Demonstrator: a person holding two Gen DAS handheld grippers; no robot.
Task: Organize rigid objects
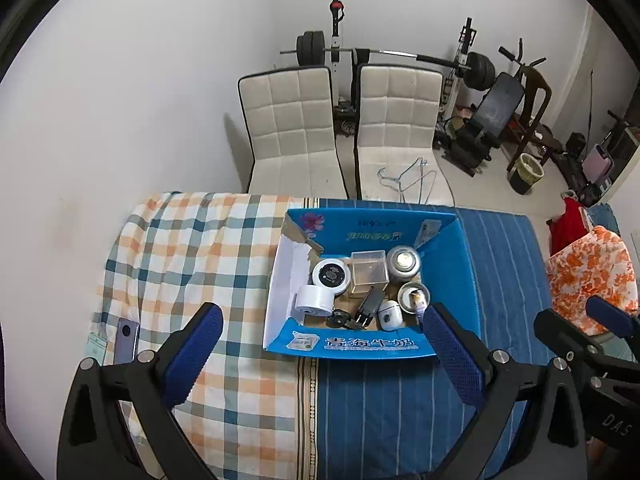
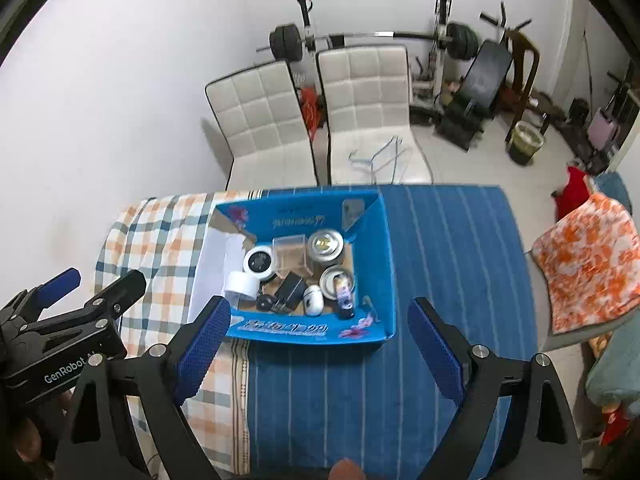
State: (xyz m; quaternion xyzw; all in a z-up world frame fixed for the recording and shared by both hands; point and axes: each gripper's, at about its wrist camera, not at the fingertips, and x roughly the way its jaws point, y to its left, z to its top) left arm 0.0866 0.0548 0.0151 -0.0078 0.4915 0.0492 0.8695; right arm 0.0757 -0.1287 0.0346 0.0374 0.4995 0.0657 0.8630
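Left wrist view: the left gripper [image 1: 322, 344] fills the lower part of the frame with its jaws spread wide and nothing between them. Past them, at centre, the blue cardboard box [image 1: 448, 268] sits on the counter [image 1: 384, 408], straddling the seam between the checked cloth and the blue striped cloth. The rigid things are already gathered inside it: a white roll [image 1: 315, 300], a round white tin with a black lid [image 1: 331, 275], a clear plastic cube [image 1: 369, 272], two metal cans [image 1: 403, 262], a black plug adapter [image 1: 369, 305] and a white earbud case [image 1: 389, 315]. A phone [image 1: 127, 340] lies on the checked cloth at lower left, outside the box. By my reading the sorting is nearly done; the phone looks like the one piece left over, and fetching it would mean swinging left and lowering over a thin flat object, a shallow grip. The right gripper [image 1: 600, 320] shows at the right edge.

Right wrist view: the right gripper [image 2: 320, 334] is in the lower frame, jaws wide apart and empty, hovering short of the box's near wall and touching nothing. The box is at centre with the same contents; a small patterned bottle [image 2: 345, 295] lies by the near can. The left gripper is at lower left, and the phone is hidden here.
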